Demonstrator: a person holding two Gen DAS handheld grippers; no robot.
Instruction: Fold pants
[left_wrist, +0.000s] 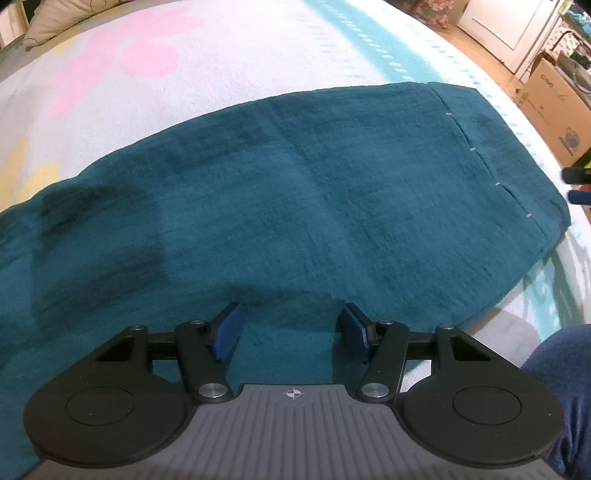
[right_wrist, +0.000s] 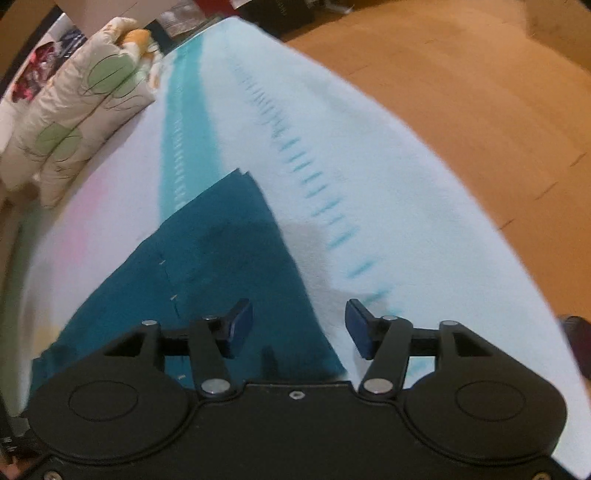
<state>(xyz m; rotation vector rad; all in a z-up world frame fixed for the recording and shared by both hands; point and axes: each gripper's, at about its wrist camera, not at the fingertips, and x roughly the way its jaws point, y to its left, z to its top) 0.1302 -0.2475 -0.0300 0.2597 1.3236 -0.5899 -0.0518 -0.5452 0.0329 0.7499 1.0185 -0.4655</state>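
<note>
The bed (left_wrist: 258, 55), under a pale flowered blanket, stretched ahead of both grippers. The teal pants (left_wrist: 295, 192) lay flat on it, seemingly already folded leg over leg, directly beneath the left gripper (left_wrist: 291, 336), hem end below the right gripper (right_wrist: 299, 328). Both grippers had their jaws apart, holding nothing. Folding lengthwise into a smaller bundle likely remained.

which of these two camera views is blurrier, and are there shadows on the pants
Right wrist view: blurrier, the blanket stitching and floor smeared. Left wrist view: sharp in the middle, fisheye bending the pants; dark shadow patches lie on their left part and just ahead of the open left gripper.
</note>
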